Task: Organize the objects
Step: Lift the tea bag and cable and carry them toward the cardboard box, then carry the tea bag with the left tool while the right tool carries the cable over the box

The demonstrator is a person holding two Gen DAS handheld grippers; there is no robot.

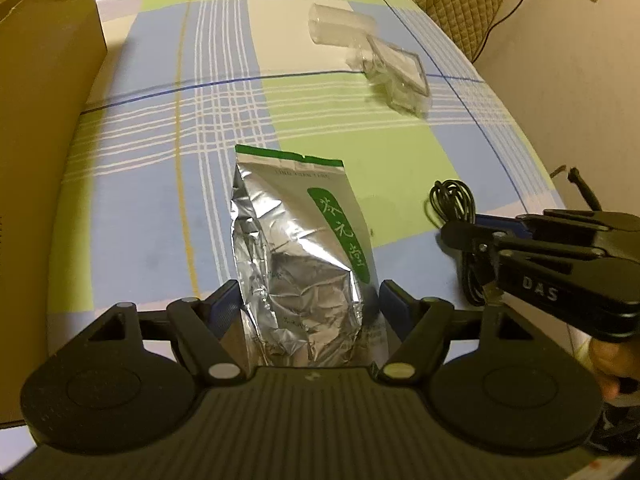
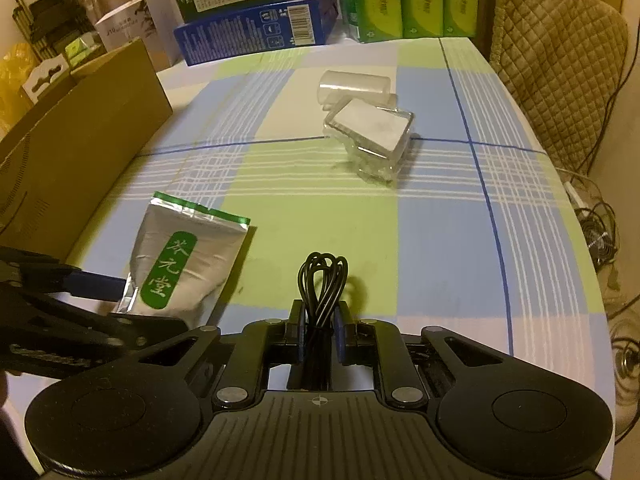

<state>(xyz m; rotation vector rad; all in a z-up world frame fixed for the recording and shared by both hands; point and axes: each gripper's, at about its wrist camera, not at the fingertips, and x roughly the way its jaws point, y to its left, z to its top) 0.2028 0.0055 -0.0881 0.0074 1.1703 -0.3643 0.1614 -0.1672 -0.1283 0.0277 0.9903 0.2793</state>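
A silver foil pouch (image 1: 296,264) with a green label and green top strip stands between the fingers of my left gripper (image 1: 310,304); both blue pads press its sides. In the right wrist view the same pouch (image 2: 180,268) leans over the checked tablecloth, with a left finger (image 2: 96,286) at its side. My right gripper (image 2: 319,320) is shut on a coiled black cable (image 2: 322,280), whose loops stick out past the fingertips. From the left wrist view, that gripper (image 1: 468,240) and the cable (image 1: 452,200) sit to the right of the pouch.
A cardboard box (image 2: 80,152) stands along the left table edge. A clear plastic cup (image 2: 352,84) and a clear lidded container (image 2: 372,136) lie mid-table. Blue cartons (image 2: 256,28) and green tissue packs (image 2: 412,0) line the back. A quilted chair (image 2: 560,60) is on the right.
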